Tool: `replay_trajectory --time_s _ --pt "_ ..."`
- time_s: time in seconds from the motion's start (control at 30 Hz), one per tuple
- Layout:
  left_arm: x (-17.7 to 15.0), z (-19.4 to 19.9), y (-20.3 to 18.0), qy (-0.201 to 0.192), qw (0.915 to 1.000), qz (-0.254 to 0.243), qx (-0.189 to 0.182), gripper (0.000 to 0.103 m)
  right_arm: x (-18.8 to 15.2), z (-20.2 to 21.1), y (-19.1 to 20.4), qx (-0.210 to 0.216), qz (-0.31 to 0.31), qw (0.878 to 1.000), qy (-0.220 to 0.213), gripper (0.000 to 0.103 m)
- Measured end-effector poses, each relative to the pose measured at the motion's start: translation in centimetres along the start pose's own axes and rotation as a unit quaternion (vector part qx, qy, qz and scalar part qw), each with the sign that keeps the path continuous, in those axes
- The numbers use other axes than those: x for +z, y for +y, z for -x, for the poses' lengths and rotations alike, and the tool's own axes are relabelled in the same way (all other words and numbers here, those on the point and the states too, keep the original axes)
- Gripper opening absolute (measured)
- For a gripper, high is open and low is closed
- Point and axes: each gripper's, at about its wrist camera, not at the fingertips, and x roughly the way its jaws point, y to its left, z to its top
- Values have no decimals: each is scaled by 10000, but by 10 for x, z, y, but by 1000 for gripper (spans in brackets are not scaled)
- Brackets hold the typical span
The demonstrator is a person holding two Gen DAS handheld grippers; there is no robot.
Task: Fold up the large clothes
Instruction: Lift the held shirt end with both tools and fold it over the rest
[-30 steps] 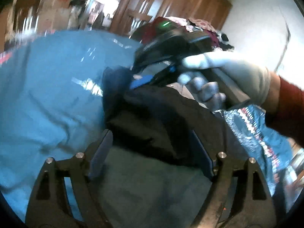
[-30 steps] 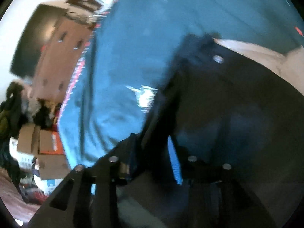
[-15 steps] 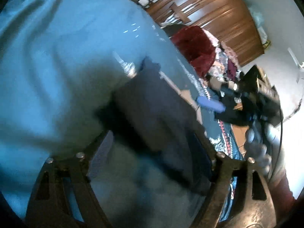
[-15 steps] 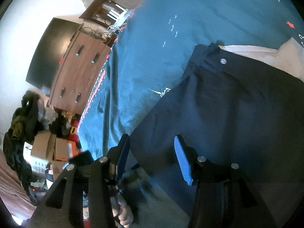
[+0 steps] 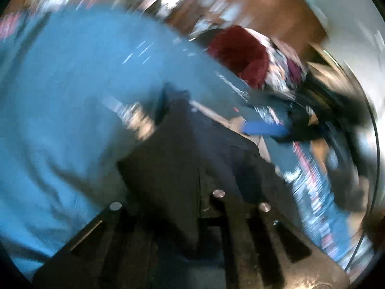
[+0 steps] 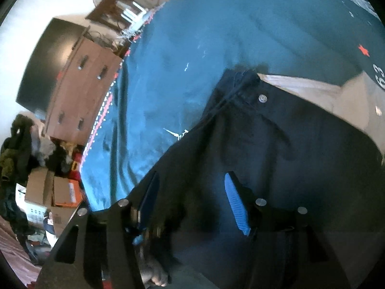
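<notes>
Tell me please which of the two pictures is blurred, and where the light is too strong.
Left wrist view: heavy motion blur everywhere, so the dark trousers and the left gripper are smeared, and the bright patch at the top centre is blown out. Right wrist view: mostly sharp, the trouser button is crisp, the blue bedspread bends with fisheye distortion, the white wall at the left is overexposed.

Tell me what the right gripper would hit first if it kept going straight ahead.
Most likely the dark trousers, spread right ahead of the open right gripper on the blue bedspread; depth is hard to judge.
</notes>
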Motion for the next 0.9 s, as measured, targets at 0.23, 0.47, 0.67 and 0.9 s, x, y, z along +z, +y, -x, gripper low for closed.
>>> replay_trajectory --time_s 0.23,0.47,0.67,0.9 --pt "-13 5 -68 -115 9905 -1363 171 8 30 -17 9 -1217 430 9904 491 76" --pt "-26 16 -104 -57 9835 -1798 -188 9 -16 42 -53 -835 -99 9925 -887 22" --pt "-58 13 -192 255 9540 -2746 -1173 11 -142 149 -160 -129 -990 9672 -2334 20" --pt "-112 -29 -274 1022 9144 -3477 -1802 18 -242 199 -287 67 -1850 9467 -2637 20"
